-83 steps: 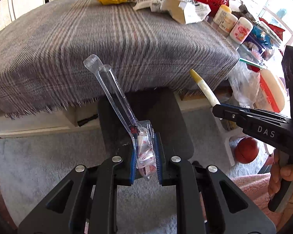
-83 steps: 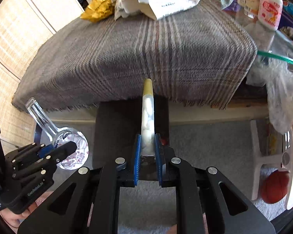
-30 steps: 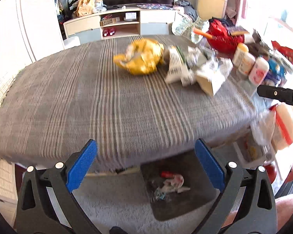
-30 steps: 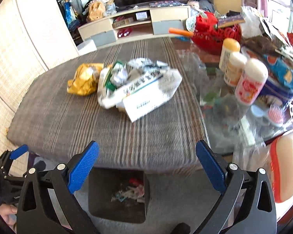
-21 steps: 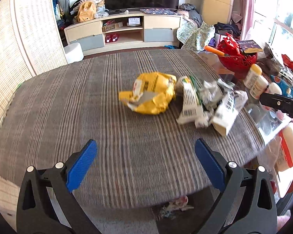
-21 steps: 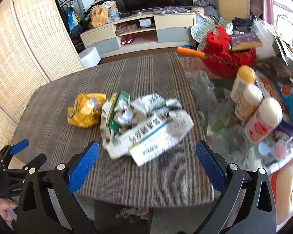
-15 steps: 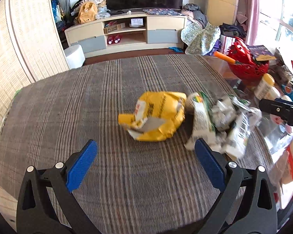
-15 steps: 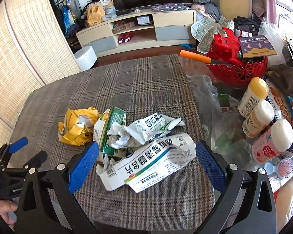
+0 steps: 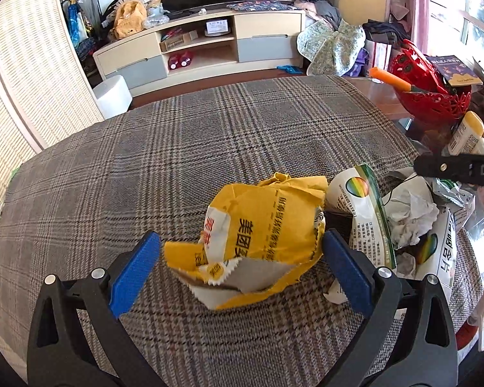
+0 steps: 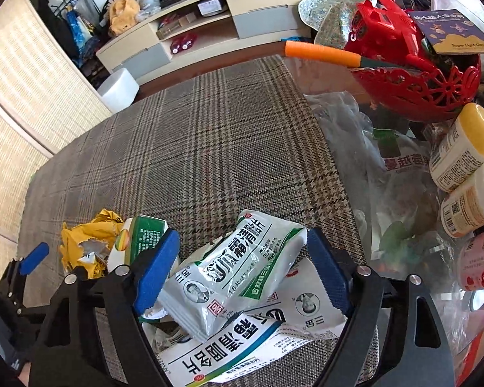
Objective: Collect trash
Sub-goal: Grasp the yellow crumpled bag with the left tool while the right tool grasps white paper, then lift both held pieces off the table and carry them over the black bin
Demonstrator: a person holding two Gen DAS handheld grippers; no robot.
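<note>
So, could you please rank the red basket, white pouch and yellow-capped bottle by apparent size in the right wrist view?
1. White pouch, though nearness to the camera inflates it.
2. Red basket.
3. Yellow-capped bottle.

A plaid-covered table (image 9: 177,167) carries a crumpled yellow wrapper (image 9: 258,235) beside white-green packets (image 10: 232,267).

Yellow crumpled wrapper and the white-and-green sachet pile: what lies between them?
In the left wrist view, a crushed white-and-green carton sits between the yellow wrapper and the sachets, against the wrapper.
</note>
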